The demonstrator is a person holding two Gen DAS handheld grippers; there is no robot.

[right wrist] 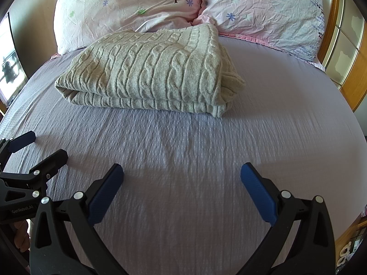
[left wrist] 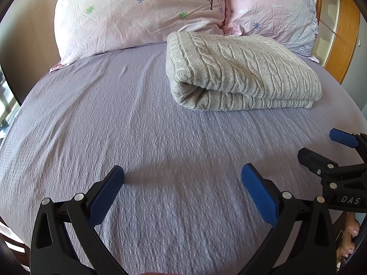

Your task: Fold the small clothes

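A cream cable-knit sweater lies folded into a thick rectangle on the lilac bed sheet, just in front of the pillows. It also shows in the right wrist view. My left gripper is open and empty, hovering over bare sheet well short of the sweater. My right gripper is open and empty too, also short of the sweater. Each gripper shows at the edge of the other's view: the right one and the left one.
Two pink flowered pillows lie against the head of the bed behind the sweater. A wooden headboard or cabinet stands at the right. The lilac sheet spreads between the grippers and the sweater.
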